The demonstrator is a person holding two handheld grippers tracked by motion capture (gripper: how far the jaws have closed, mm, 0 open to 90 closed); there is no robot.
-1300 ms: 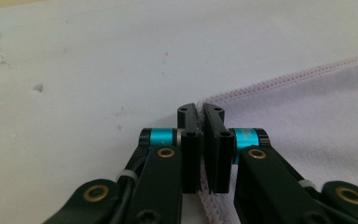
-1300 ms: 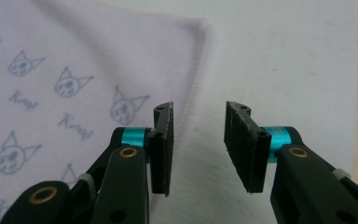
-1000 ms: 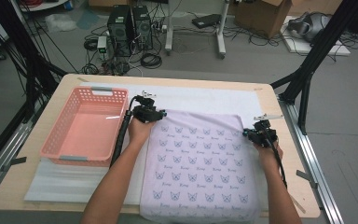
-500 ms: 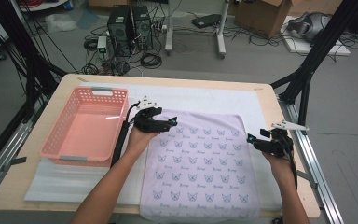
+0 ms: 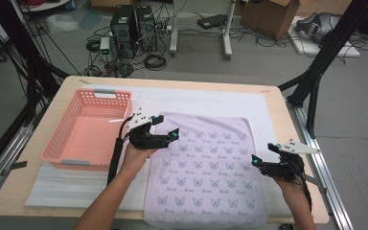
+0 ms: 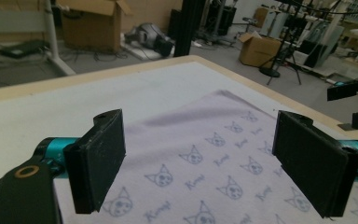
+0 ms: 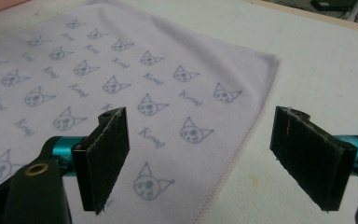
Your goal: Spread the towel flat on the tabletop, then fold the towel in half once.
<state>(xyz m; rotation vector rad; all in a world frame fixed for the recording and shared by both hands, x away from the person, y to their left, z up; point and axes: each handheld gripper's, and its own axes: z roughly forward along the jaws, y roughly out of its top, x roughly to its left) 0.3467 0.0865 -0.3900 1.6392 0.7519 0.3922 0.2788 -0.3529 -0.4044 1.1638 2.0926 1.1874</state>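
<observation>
Jaws of both grippers, just opened, hover released over the cat-print cloth (image 5: 206,167); high view adds a pink basket (image 5: 87,129).

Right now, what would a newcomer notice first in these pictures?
A lilac cloth printed with cat faces lies spread flat on the table's white mat. An empty pink basket stands left of it. Both hand-held grippers, left and right, hover open above the cloth's side edges.

A lab: computer towers (image 5: 135,26), floor cables (image 5: 155,60), cardboard boxes (image 5: 267,13).
</observation>
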